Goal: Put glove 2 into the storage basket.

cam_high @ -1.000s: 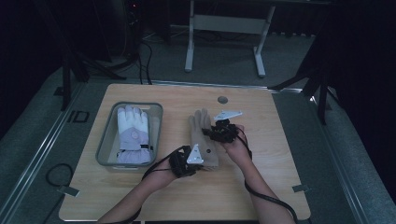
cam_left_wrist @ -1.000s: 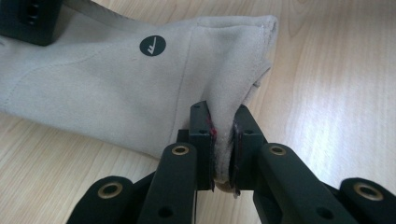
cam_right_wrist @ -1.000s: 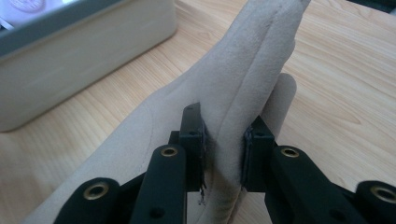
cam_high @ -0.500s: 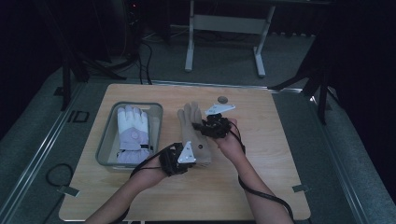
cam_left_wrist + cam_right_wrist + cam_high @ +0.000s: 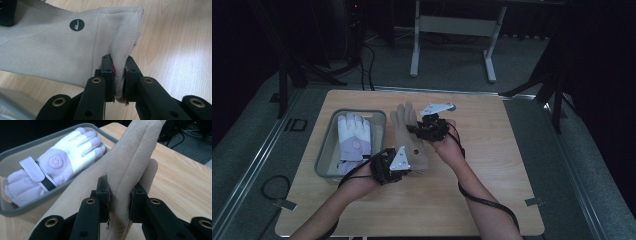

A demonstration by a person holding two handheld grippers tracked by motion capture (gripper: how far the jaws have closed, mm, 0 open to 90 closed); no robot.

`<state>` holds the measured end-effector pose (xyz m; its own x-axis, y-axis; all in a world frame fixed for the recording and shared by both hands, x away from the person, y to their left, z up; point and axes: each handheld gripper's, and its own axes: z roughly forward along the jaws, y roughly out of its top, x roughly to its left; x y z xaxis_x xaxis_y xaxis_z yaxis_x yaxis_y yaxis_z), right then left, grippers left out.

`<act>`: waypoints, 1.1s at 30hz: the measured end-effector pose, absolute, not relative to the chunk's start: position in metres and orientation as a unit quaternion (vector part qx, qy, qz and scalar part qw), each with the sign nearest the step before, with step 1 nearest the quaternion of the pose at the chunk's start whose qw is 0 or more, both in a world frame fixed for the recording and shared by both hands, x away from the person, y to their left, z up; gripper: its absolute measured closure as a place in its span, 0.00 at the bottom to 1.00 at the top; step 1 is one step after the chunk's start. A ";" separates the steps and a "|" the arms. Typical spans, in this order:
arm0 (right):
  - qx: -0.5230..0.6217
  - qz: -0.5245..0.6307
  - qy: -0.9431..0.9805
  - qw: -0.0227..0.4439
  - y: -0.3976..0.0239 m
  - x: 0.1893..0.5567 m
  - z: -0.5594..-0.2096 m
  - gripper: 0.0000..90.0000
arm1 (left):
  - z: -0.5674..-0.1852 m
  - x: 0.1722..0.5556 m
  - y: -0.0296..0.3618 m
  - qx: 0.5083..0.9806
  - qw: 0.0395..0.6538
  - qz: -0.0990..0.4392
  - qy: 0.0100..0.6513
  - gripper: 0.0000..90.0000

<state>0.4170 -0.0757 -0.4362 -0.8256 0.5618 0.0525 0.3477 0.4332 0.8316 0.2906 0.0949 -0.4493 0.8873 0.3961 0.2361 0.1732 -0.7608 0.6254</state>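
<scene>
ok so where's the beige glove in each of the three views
High view: the beige fleece glove lies mid-table, right of the grey plastic bin, held between both claws.
Left gripper view: its cuff fills the upper left, a fold pinched in the left claw.
Right gripper view: its fingers rise up the centre, clamped in the right claw.
Shared landmark: the light wooden table.

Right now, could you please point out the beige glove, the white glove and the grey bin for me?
beige glove (image 5: pixel 408 131), high view, on its palm.
white glove (image 5: pixel 60 157), right gripper view, on its back.
grey bin (image 5: pixel 325 145), high view, on its left wall.
</scene>
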 end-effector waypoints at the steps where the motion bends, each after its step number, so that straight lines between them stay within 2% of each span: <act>1: 0.269 0.458 0.839 0.118 -0.073 0.417 -0.434 0.82 | -0.448 0.290 0.097 0.921 0.309 0.181 0.156 0.91; 18: 0.240 0.463 0.846 0.114 -0.004 0.423 -0.420 0.82 | -0.436 0.286 0.147 0.917 0.284 0.205 0.189 0.91; 33: 0.204 0.453 0.864 0.087 0.072 0.430 -0.430 0.82 | -0.442 0.277 0.207 0.909 0.268 0.209 0.240 0.91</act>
<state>0.4302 0.0715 -0.4295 -0.9016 0.4312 0.0342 0.2736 0.5072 0.8173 0.2774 0.2066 -0.4418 0.7972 0.5491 0.2510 0.3251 -0.7407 0.5879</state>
